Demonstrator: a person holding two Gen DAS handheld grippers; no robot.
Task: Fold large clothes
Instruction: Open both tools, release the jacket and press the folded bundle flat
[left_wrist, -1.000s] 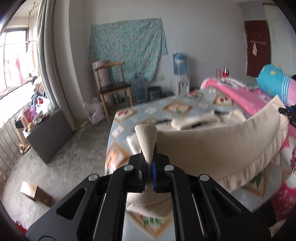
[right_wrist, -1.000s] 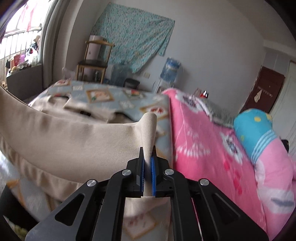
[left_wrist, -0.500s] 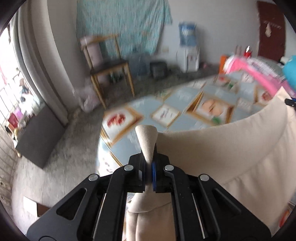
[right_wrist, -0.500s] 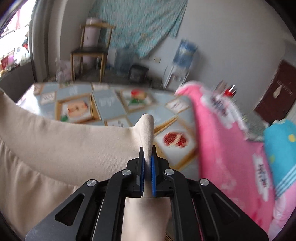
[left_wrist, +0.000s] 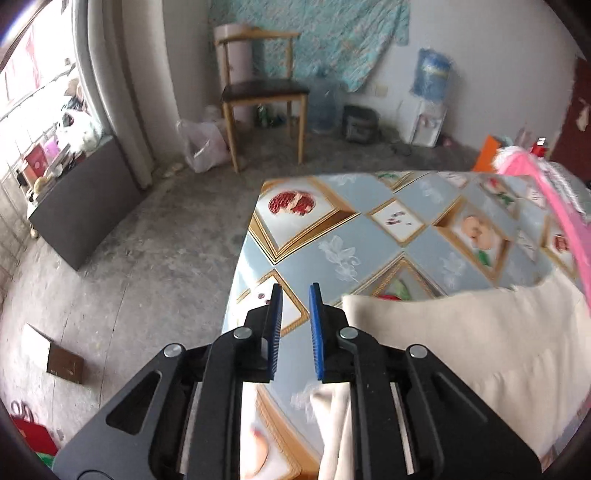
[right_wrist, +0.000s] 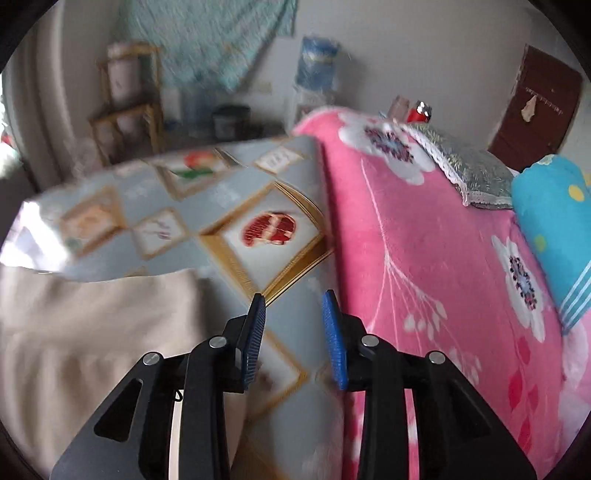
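Observation:
A large beige garment (left_wrist: 461, 339) lies on the patterned bed sheet (left_wrist: 351, 240), its upper edge to the right of my left gripper (left_wrist: 295, 291). That gripper's jaws are opening and nothing is between the blue pads; a fold of the cloth hangs just below its right finger. In the right wrist view the same beige garment (right_wrist: 85, 325) spreads to the left of my right gripper (right_wrist: 293, 299). Its jaws are opening too, wider, with only the bed sheet (right_wrist: 229, 206) showing between them.
A pink flowered blanket (right_wrist: 424, 258) lies along the right of the bed with a blue pillow (right_wrist: 554, 206) and a grey cushion (right_wrist: 469, 170) on it. On the concrete floor stand a wooden chair (left_wrist: 264, 92), a dark cabinet (left_wrist: 81, 199), a water dispenser (left_wrist: 430, 92) and a cardboard box (left_wrist: 55, 354).
Both grippers carried the beige garment's edge forward and down over the bed, then let it go. The cloth dropped out of both jaws, which now stand apart.

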